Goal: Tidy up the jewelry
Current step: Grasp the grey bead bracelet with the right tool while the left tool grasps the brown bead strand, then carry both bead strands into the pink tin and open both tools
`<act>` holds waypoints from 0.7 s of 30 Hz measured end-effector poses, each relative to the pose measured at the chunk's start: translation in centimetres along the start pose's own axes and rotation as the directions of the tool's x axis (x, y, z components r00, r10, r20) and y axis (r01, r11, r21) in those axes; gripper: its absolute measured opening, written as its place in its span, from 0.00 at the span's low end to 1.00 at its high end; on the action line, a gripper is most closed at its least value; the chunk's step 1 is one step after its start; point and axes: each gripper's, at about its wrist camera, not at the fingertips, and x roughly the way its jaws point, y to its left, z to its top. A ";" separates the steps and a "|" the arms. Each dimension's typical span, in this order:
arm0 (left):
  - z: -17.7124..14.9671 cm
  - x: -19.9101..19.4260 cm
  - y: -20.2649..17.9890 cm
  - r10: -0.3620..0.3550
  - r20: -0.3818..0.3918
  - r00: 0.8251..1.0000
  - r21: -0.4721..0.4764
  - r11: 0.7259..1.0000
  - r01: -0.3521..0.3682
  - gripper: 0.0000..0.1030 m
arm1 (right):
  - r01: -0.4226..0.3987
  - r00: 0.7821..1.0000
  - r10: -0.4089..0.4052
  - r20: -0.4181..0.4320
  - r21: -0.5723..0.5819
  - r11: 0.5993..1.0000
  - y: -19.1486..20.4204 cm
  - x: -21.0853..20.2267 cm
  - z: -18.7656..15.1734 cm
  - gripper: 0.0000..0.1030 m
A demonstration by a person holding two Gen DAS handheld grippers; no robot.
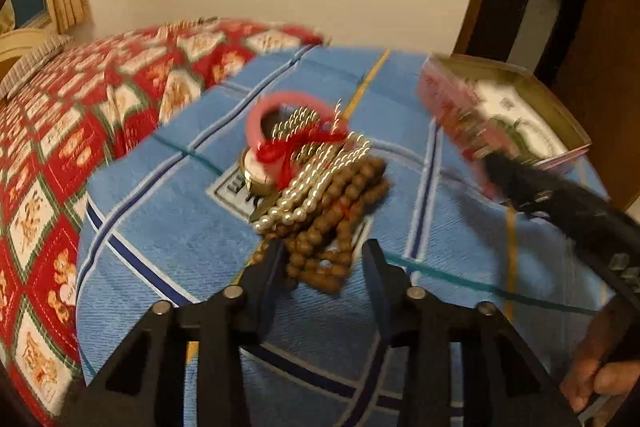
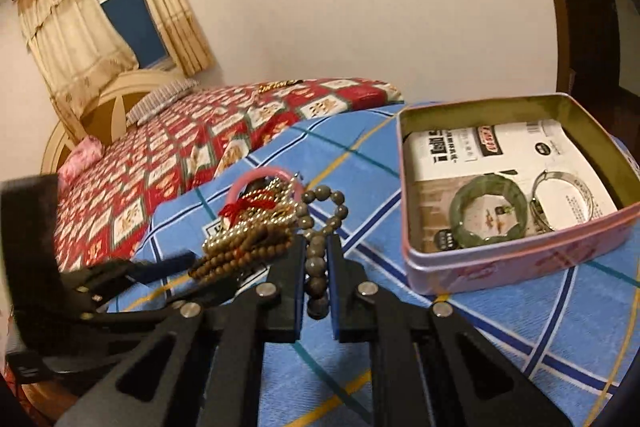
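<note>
Beads sit clamped between the right gripper's (image 2: 317, 267) fingers: a grey-green bead bracelet (image 2: 320, 223) is pinched low on its loop, with the rest of the ring standing up ahead of the fingertips. The step in hand looks like carrying this bracelet to the pink tin (image 2: 500, 267), which lies ahead and to the right of that tool on the blue towel (image 2: 400, 367). Keeping the pinch firm matters, since round beads can roll out of flat pads. Lifting clear of the tin's near wall before opening should stop the loop from catching on the rim. Inside the tin, further off, a green jade bangle (image 2: 488, 211) and a thin silver bangle (image 2: 568, 199) already lie on printed paper; the bare patch towards the far wall is the gentler landing spot.

Just ahead of the left gripper (image 1: 322, 255), whose fingers stand apart around nothing, lies the remaining pile: brown wooden beads (image 1: 336, 223) nearest, then a pearl strand (image 1: 316, 183), then a pink bangle (image 1: 264, 115) with red ribbon farthest. That tool could steady the pile if strands drag.
</note>
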 end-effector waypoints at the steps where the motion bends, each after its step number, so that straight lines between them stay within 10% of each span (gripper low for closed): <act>1: 0.0 -0.1 0.0 0.014 0.014 1.000 -0.010 1.000 -0.014 0.37 | 0.002 1.000 -0.002 0.001 0.006 1.000 -0.1 0.0 0.0 0.12; 7: -0.5 -1.3 0.3 -0.034 0.061 0.998 -0.023 0.999 0.036 0.20 | 0.029 0.999 -0.029 0.015 0.019 0.999 -0.7 -0.3 0.0 0.12; 21: -2.4 -6.7 -0.9 -0.156 0.210 0.965 0.130 0.983 0.131 0.20 | 0.026 0.996 -0.030 0.082 0.057 0.998 -1.7 -1.7 0.4 0.12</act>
